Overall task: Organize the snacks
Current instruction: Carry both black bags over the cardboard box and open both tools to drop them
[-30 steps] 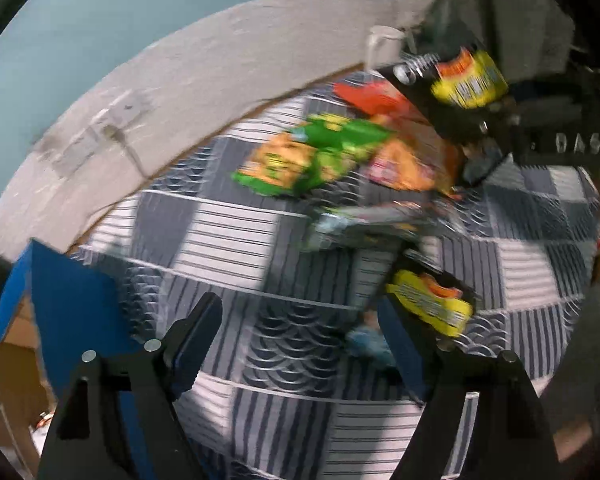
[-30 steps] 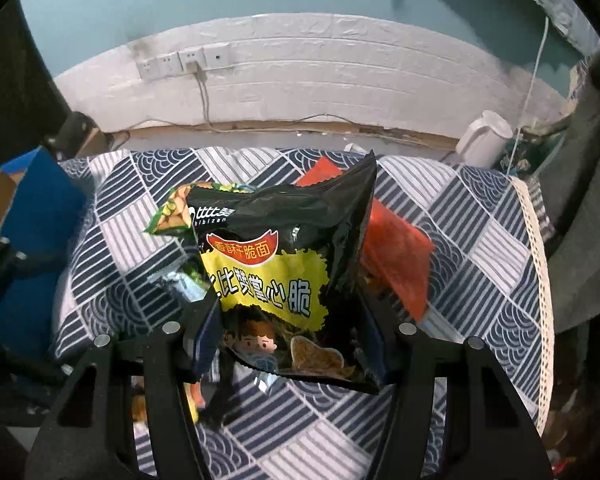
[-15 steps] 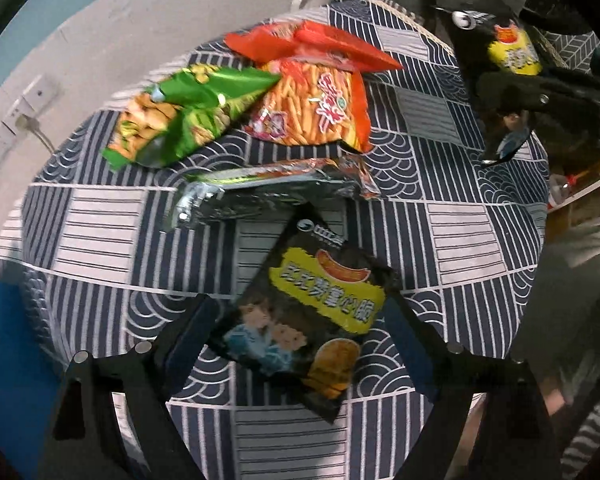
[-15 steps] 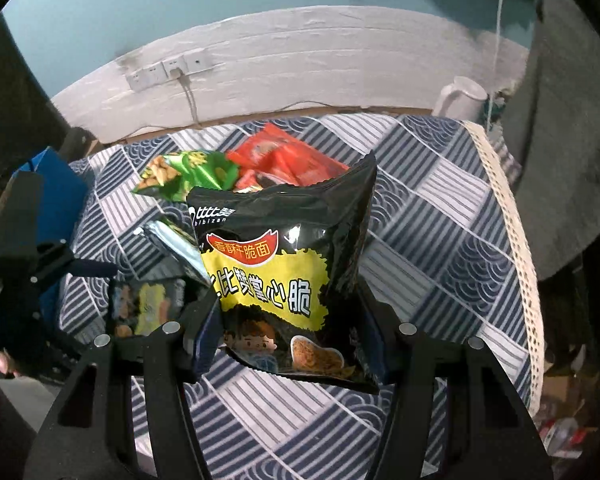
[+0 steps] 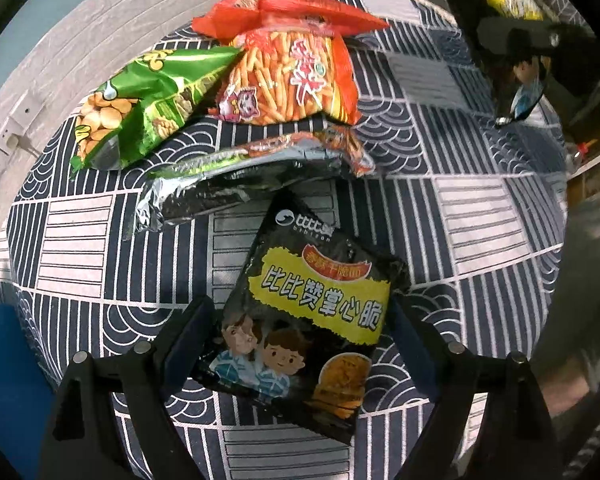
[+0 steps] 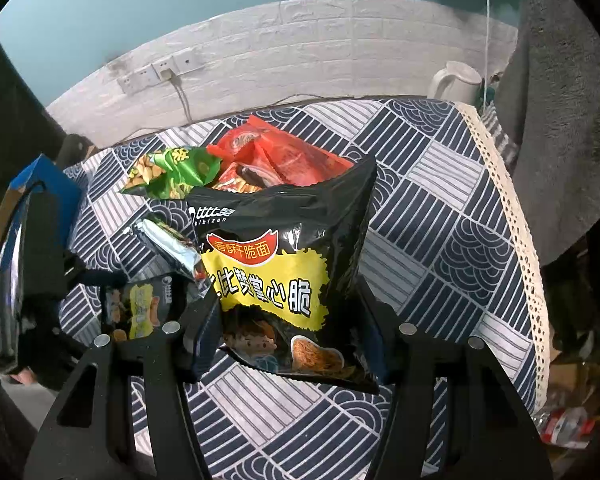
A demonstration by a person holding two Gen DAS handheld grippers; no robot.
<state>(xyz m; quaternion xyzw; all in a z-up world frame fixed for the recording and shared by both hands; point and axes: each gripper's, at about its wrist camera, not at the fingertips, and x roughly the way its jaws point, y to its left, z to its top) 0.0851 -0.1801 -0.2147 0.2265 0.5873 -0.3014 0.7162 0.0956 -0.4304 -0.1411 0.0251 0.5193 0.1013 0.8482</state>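
A black noodle-snack bag (image 6: 284, 276) is being held up off the worktop (image 6: 440, 240), clamped in the right gripper (image 6: 288, 320). Its twin bag (image 5: 312, 320) is lying flat on the patterned cloth, being straddled by the left gripper (image 5: 296, 340), fingers spread wide and not pressing it. The green (image 5: 140, 108), orange (image 5: 288, 80) and silver (image 5: 240, 176) packs are being left piled just behind.

The left wrist camera looked steeply down along its fingers (image 5: 192, 332), close above the patterned tablecloth (image 5: 480, 216). The right wrist camera faced less steeply, over the cloth (image 6: 440, 216) toward the white brick wall (image 6: 300, 52). Both views shared the green packet (image 5: 140, 108) (image 6: 172, 172) and red packets (image 5: 288, 76) (image 6: 284, 156)
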